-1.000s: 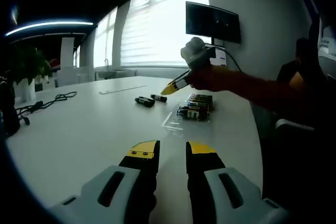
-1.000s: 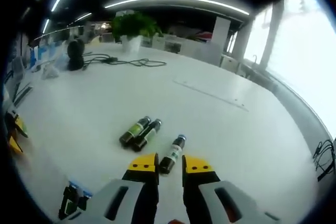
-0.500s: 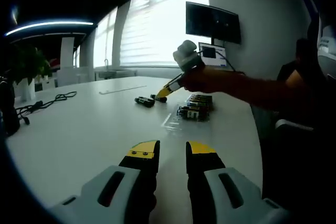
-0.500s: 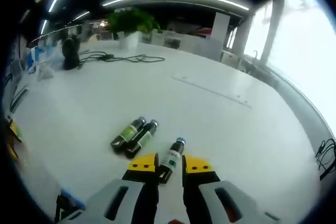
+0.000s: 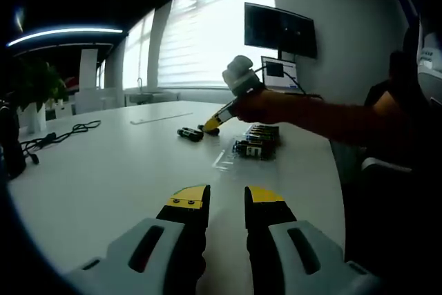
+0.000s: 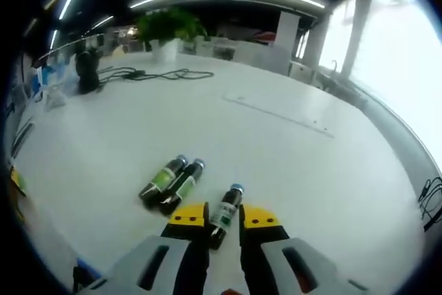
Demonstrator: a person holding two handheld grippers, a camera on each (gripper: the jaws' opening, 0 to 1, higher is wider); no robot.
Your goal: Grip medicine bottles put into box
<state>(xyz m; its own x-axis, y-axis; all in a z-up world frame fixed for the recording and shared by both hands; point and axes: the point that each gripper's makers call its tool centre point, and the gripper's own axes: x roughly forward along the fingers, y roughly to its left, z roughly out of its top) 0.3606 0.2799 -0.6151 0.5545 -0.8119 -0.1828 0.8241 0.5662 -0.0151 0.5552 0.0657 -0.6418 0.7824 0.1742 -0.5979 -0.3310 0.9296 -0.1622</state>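
Lower now, my right tongs point(image 6: 224, 216) have slid their parted tips around the lone bottle point(image 6: 225, 211) on the table point(image 6: 290, 164) — not yet squeezed; left tongs point(image 5: 226, 199) idle, narrowly parted — box point(image 5: 257, 141) waits beside

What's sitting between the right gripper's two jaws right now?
A single medicine bottle lies between the right gripper's jaws, cap pointing away, in the right gripper view.

Left gripper view: low over white table point(image 5: 103, 184), facing the window end, well back from the bottles point(image 5: 197, 131). Right gripper view: close above the same table point(image 6: 290, 164), tilted down, facing a plant point(image 6: 166, 29) & cables. Shared: tabletop w/ the bottle group point(image 6: 169, 184).
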